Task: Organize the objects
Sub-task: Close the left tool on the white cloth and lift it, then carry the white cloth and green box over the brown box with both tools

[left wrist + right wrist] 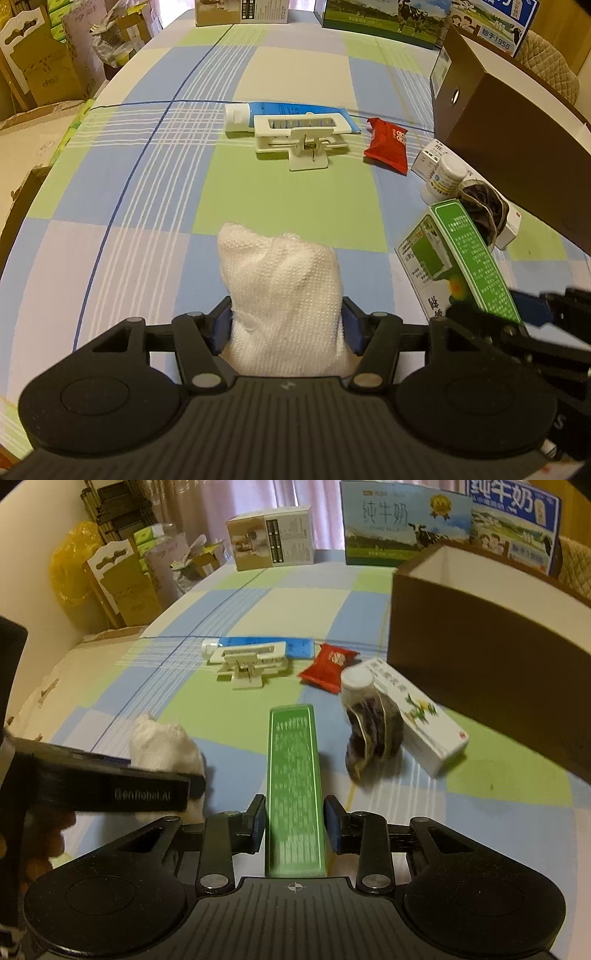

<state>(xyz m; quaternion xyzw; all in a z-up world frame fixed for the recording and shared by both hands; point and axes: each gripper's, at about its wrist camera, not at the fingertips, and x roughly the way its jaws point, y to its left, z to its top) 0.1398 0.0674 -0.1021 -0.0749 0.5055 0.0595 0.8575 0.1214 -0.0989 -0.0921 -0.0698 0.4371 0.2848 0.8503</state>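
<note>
Clutter ahead, left wrist view: left gripper clamped on white knit cloth, blue pads pressing both sides, cloth sticking up above checked tablecloth. Mid-table: blue tube w/ white plastic clip lying just in front, red packet to right. Right side crowded: pill bottle, dark bundle, white carton partly under them, brown box behind. Green box tilted, held by right gripper at frame edge.

Right wrist view: right gripper closed on green box, box pointing fwd along fingers. Brown box open-topped, white inside, not visible from left cam. White carton w/ flower print tilted against dark bundle. Left gripper w/ cloth at left, hand behind it. Blurry here.
</note>
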